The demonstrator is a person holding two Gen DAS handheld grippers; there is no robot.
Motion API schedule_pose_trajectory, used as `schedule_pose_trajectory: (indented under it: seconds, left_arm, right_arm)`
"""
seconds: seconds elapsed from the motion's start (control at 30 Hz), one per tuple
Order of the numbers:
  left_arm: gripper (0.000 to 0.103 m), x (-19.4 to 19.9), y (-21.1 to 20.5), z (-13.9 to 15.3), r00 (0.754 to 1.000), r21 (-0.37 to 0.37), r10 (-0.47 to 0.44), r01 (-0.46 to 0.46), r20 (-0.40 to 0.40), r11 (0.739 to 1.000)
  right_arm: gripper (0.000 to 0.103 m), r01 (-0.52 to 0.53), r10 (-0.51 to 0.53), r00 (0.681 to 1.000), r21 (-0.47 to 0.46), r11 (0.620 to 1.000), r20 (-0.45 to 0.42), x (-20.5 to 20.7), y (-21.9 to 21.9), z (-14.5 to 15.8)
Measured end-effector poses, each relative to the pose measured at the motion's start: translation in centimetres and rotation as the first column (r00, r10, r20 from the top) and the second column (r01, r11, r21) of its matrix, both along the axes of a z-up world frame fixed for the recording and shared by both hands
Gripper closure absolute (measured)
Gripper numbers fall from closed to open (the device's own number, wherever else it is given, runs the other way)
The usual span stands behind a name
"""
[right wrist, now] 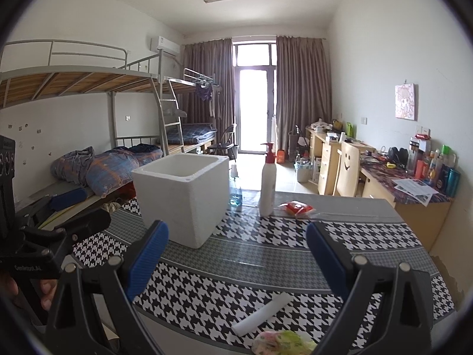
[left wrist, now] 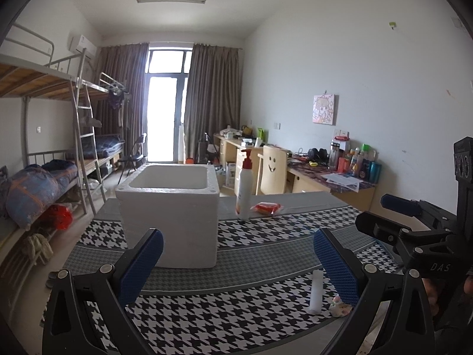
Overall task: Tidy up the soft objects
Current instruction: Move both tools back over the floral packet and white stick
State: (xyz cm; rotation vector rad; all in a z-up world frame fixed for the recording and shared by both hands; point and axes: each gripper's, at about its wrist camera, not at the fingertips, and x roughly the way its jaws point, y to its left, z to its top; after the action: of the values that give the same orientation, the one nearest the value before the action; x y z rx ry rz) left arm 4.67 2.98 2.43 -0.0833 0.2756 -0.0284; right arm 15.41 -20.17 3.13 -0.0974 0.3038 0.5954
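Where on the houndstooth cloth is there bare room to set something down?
Bare: the wide band between the foam box and the white roll, and the right side below the red packet. Crowded: the far edge, where box, lotion bottle and packet line up, and the near edge by the floral bundle.

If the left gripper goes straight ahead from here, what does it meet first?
Most likely the white foam box, dead ahead of the open left gripper, with only bare houndstooth tablecloth between. Depth is uncertain.

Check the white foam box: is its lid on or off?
Off. The white foam box stands upright on the houndstooth table with its top open; the inner walls show, though the bottom is hidden. No lid is visible.
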Motion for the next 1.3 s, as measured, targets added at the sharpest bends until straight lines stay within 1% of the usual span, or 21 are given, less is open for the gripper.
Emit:
schedule_pose_trajectory:
  seconds: [0.27,0.5,0.6,0.93,1.3]
  left_arm:
    - [0.001,0.4,-0.6,-0.3,0.999,-0.004,-0.03,0.03,-0.02,1.0]
    - [0.001,1.2,-1.6,-0.9,0.996,0.0,-0.066,0.066,-0.053,0.998]
    - [0.001,1.6,-2.0,-1.1,0.993,-0.002,-0.091,0.091,-0.076,0.996]
    - [0.001,2.3,-3.3,-1.4,0.985,0.003,-0.137,0.138,-0.103,0.99]
    - [0.001,3.5,-4.7,-2.4,0.975,-0.004,-0.17,0.171,-0.143,0.985]
  right_arm:
    - [0.007,0.026,-0.026,1.0,-0.008,1.0,-0.013,0.2,-0.9,-0.6]
    - [0.007,0.057,-0.058,0.998,-0.012,0.998,-0.028,0.2,-1.9,-1.1]
    - [0.007,0.073,-0.073,0.997,-0.013,0.997,-0.034,0.3,-2.4,-1.4]
    - [0.007,0.126,-0.127,0.991,-0.028,0.992,-0.039,0.1,-3.9,-2.2]
    - [0.007,0.173,-0.175,0.982,-0.031,0.984,-0.074,0.3,-5.5,-3.5]
